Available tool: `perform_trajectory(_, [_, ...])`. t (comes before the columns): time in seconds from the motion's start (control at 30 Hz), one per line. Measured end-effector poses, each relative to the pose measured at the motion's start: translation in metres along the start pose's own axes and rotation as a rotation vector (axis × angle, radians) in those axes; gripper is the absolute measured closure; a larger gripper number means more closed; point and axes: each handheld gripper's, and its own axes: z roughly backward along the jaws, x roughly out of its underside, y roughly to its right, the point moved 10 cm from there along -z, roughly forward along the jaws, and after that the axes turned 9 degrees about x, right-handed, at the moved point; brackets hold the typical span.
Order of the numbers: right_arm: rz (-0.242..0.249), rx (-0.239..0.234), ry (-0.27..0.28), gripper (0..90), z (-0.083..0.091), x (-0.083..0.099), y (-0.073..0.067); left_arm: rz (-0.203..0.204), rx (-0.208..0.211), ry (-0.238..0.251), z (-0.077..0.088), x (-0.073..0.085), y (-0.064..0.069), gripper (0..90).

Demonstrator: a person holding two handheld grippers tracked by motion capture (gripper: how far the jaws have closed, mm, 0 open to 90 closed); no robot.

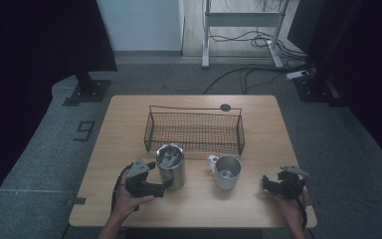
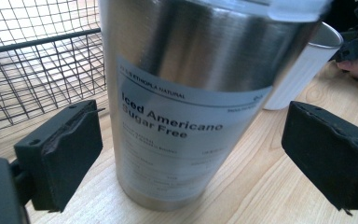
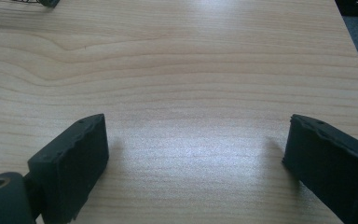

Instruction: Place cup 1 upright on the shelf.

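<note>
Left gripper (image 2: 191, 154) wide open around steel tumbler (image 2: 191, 93), pads not yet touching

Tumbler upright on table (image 1: 129, 114) just in front of empty wire basket (image 1: 194, 130), white mug (image 1: 227, 172) beside; right gripper (image 3: 196, 163) open over bare wood; apparently nothing moved yet, 2 cups left to handle

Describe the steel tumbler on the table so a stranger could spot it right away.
Find the black wire basket on the wooden table. Just before its left end stands the steel tumbler, between the left claw's open jaws. It's taller than the white mug beside it and labelled "Iced Americano Sugar Free".
</note>
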Motion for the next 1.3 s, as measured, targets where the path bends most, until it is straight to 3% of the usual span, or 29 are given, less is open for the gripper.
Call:
perform_trajectory(0.27, [0.000, 0.000, 0.000, 5.9, 0.000, 0.000, 0.000, 0.014, -0.015, -0.013, -0.009, 0.001, -0.006, 5.4])
perform_trajectory(0.67, [0.000, 0.000, 0.000, 5.9, 0.000, 0.000, 0.000, -0.020, -0.025, -0.018, -0.027, -0.006, -0.007, 2.7])
perform_trajectory(1.3, [0.000, 0.000, 0.000, 5.9, 0.000, 0.000, 0.000, -0.074, -0.069, 0.051, -0.046, -0.009, -0.011, 1.5])
